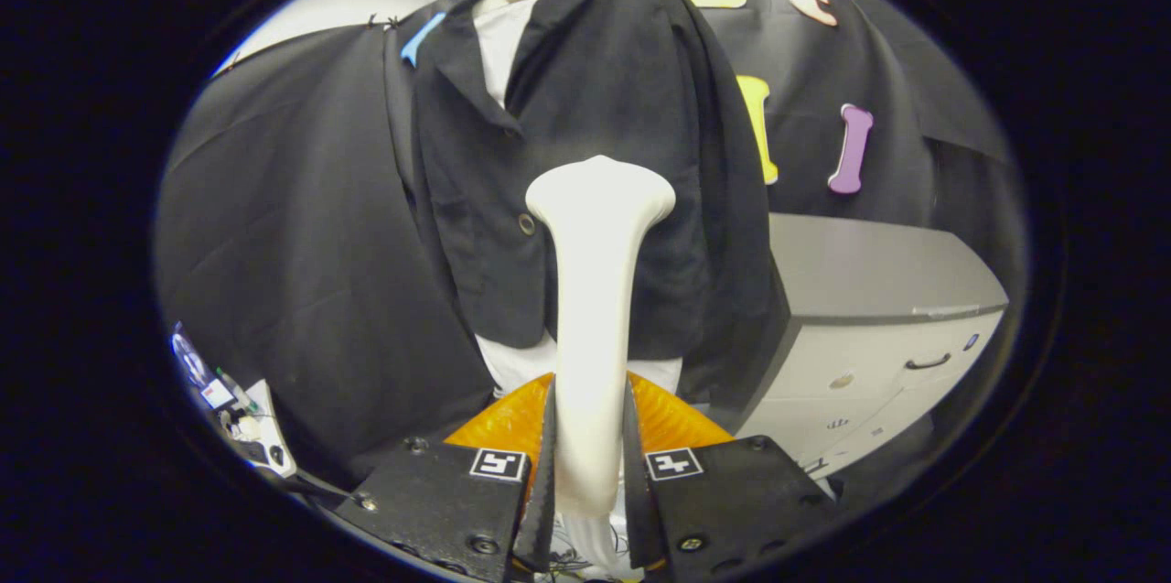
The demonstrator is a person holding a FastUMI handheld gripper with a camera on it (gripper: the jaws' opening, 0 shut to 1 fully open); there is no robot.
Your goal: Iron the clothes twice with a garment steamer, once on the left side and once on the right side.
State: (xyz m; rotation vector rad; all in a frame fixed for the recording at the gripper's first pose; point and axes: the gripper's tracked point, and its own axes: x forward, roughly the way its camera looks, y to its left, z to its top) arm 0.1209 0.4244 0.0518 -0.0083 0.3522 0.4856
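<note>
Right now the claw [590, 455] is clamped on the handle of the cream-white plastic garment steamer [593, 308], both black fingers [544, 473] pressing its sides. The steamer's long axis runs straight ahead from the claw, its flared head meeting the dark woven jacket [585, 107] that hangs just beyond over a white shirt. The head sits at the jacket's front, right of the button (nearer the right panel, I judge). A grey drawer cabinet [869, 318] stands further right.

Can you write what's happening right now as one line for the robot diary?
gripper: shut on garment steamer | steamer head: raised at black jacket, near its button | contact: cannot tell | beside: white cabinet
</note>
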